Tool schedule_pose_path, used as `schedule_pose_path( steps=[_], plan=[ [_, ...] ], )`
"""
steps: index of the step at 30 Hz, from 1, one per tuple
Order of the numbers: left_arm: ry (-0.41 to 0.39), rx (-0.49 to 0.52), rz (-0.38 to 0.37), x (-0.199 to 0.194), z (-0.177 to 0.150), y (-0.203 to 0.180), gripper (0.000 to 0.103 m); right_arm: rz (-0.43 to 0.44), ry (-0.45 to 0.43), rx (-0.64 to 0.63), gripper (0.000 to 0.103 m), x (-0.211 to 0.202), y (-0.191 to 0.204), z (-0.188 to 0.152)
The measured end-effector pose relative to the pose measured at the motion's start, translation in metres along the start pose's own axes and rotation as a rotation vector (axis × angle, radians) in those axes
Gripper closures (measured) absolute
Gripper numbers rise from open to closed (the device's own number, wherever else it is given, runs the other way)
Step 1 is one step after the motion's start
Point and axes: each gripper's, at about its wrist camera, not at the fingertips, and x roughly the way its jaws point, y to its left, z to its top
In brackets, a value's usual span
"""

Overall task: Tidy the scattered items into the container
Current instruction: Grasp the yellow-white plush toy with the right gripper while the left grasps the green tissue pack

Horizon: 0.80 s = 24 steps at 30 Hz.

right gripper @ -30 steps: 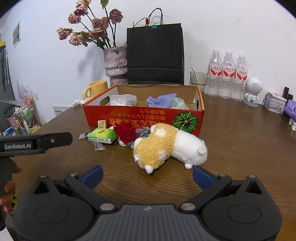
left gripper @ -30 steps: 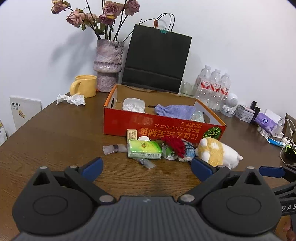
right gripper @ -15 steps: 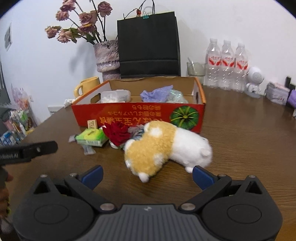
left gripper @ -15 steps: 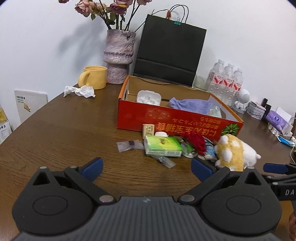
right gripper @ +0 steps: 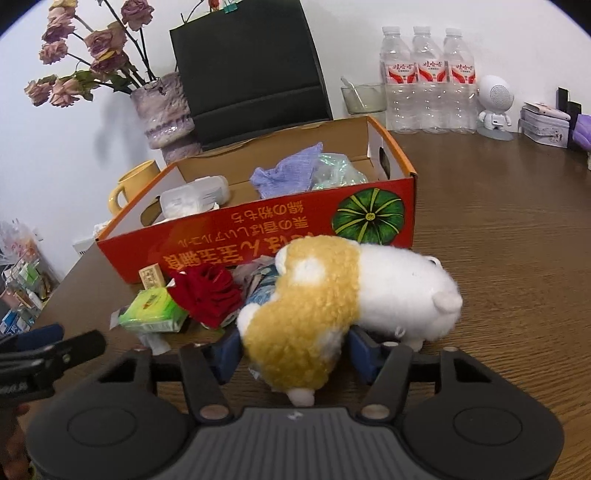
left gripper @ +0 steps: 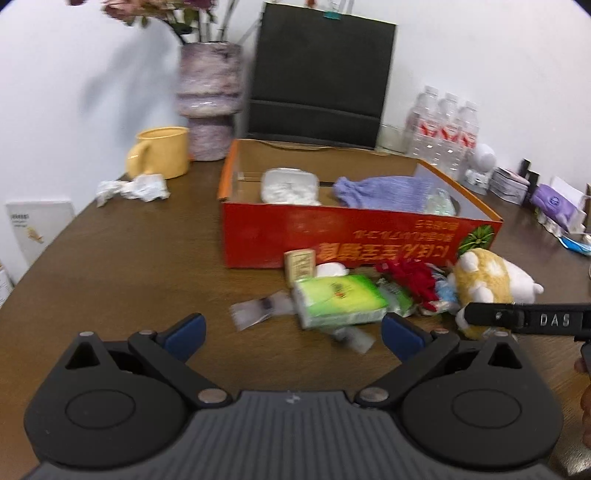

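Right wrist view: my right gripper (right gripper: 293, 350) has just been closing, its blue pads now either side of the tan-and-white plush hamster (right gripper: 343, 299), gripping its tan rump, ready, I judge, for lifting. Hamster lies on the table just before the red cardboard box (right gripper: 258, 236); long axis runs alongside the box's front wall, snout pointing right. Left gripper (left gripper: 291, 332): wide, empty, short of the green tissue packet (left gripper: 338, 301) near that box.

Plush toy (right gripper: 332, 295) hides right gripper (right gripper: 293, 350) fingertips, flowers (left gripper: 155, 7) cropped, blurred
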Motion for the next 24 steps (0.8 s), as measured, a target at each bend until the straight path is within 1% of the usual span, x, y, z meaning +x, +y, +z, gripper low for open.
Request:
schedule_pose_path(
  steps=[2,5,12,15,17,18,19,21,22,24],
  plan=[
    [0.003,0.009,-0.005,0.009,0.004,-0.007,0.0,0.009,-0.009,-0.002,0.051,-0.003,-0.003,-0.002],
    [0.018,0.016,0.007,0.026,0.008,-0.018,0.0,0.008,-0.022,-0.012,0.054,-0.007,-0.008,-0.002],
    [0.021,0.029,0.099,0.054,0.015,-0.038,0.0,0.015,-0.047,-0.043,0.055,-0.012,-0.017,-0.006],
    [0.043,0.049,0.135,0.064,0.012,-0.044,0.007,0.022,-0.053,-0.056,0.055,-0.013,-0.021,-0.006],
    [0.053,0.065,0.15,0.067,0.011,-0.047,0.015,0.03,-0.054,-0.058,0.055,-0.014,-0.023,-0.007],
    [0.049,0.071,0.161,0.067,0.01,-0.048,0.017,0.034,-0.054,-0.058,0.055,-0.013,-0.024,-0.007],
    [0.045,0.076,0.165,0.066,0.009,-0.049,0.022,0.039,-0.054,-0.058,0.055,-0.013,-0.025,-0.007],
    [0.045,0.087,0.16,0.065,0.008,-0.05,0.033,0.044,-0.056,-0.063,0.055,-0.013,-0.025,-0.008],
    [0.054,0.085,0.15,0.065,0.008,-0.05,0.038,0.048,-0.056,-0.066,0.055,-0.013,-0.025,-0.008],
    [0.055,0.081,0.138,0.064,0.007,-0.05,0.039,0.055,-0.057,-0.072,0.055,-0.014,-0.024,-0.009]
  ],
)
